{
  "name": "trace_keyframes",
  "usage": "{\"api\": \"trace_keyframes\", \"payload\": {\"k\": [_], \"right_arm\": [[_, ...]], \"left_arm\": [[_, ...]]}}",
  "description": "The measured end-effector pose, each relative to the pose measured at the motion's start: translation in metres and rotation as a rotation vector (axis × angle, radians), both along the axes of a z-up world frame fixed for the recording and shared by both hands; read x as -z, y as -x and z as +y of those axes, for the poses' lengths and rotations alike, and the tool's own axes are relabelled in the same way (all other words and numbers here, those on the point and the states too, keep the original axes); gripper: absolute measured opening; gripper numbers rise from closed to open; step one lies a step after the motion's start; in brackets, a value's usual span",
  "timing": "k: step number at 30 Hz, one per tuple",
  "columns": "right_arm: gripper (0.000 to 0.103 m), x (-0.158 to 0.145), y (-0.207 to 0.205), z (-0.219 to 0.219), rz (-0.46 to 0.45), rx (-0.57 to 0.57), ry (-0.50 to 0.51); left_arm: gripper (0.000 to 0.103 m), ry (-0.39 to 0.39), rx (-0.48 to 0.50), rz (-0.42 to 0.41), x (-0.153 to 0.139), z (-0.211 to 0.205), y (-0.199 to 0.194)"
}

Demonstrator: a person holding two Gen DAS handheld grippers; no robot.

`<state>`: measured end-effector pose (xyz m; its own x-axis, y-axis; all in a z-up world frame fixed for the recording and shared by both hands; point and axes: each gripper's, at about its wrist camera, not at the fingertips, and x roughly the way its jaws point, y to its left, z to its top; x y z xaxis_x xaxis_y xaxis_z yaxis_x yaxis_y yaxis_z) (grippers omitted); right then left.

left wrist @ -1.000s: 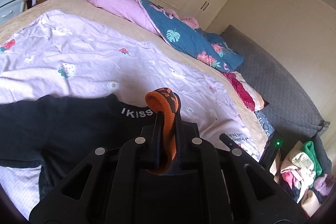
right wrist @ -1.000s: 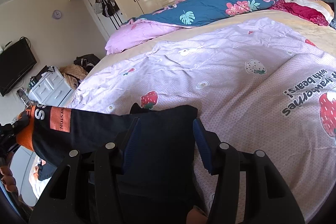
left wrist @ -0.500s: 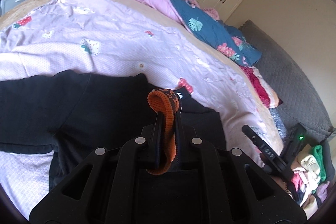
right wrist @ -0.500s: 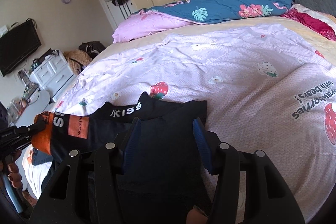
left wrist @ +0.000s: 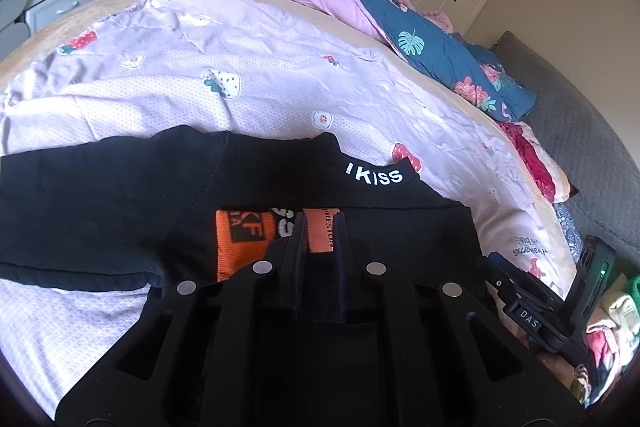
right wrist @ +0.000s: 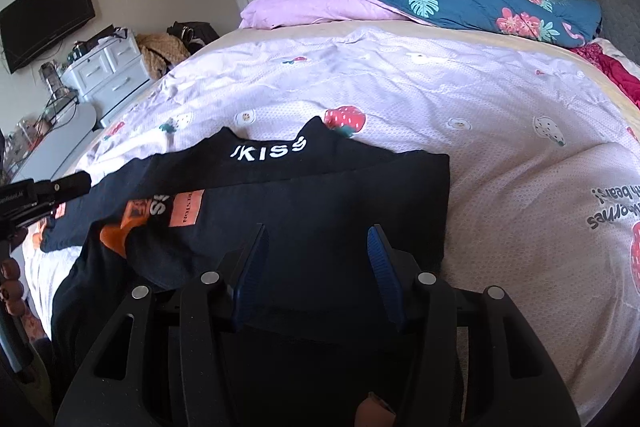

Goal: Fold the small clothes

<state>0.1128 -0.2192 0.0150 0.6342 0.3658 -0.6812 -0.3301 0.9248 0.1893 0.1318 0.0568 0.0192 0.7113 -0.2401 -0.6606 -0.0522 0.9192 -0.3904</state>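
Observation:
A black top with "IKISS" on its collar (left wrist: 374,177) lies spread on the lilac strawberry-print bedspread (left wrist: 240,67). Its sleeve with the orange cuff (left wrist: 240,243) and an orange label lies flat across the top's body. My left gripper (left wrist: 320,223) is shut on that sleeve by the label, with dark cloth between the fingers. The right wrist view shows the left gripper (right wrist: 80,183) at the left edge, beside the cuff (right wrist: 116,239). My right gripper (right wrist: 316,231) stands open over the top's body (right wrist: 340,195) with nothing pinched. Its body (left wrist: 520,307) shows at the left wrist view's right.
A pink and blue floral duvet (left wrist: 440,47) is heaped at the far side of the bed. A pile of clothes (left wrist: 612,319) sits off the bed's right edge by the grey headboard (left wrist: 580,147). White drawers (right wrist: 108,75) stand to the left.
The orange cuff, which stood up between my left fingers, now lies flat on the top's body as the left gripper came down. My right gripper shifted sideways and rolled, still open.

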Motion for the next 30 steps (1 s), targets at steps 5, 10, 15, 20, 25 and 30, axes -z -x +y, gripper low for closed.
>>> {"api": "trace_keyframes", "payload": {"k": [5,10,15,20,25,30], "right_arm": [[0.05,0.006,0.002,0.01,0.013,-0.029,0.023],[0.053,0.012,0.003,0.017,0.039,-0.049,0.045],[0.057,0.024,-0.001,0.019,0.094,-0.039,0.08],[0.059,0.042,-0.006,0.015,0.16,-0.012,0.109],[0.065,0.036,-0.001,0.017,0.133,-0.028,0.079],[0.078,0.021,0.007,0.024,0.062,-0.057,0.044]], "left_arm": [[0.015,-0.018,0.045,0.062,0.016,-0.012,-0.008],[0.027,-0.079,0.05,0.164,0.051,-0.022,-0.017],[0.028,-0.147,0.039,0.194,0.071,-0.023,-0.017],[0.03,-0.179,0.048,0.158,0.074,-0.026,-0.011],[0.039,-0.17,0.045,0.124,0.066,-0.022,-0.001],[0.047,-0.183,0.02,0.096,0.052,-0.015,0.005]]}}
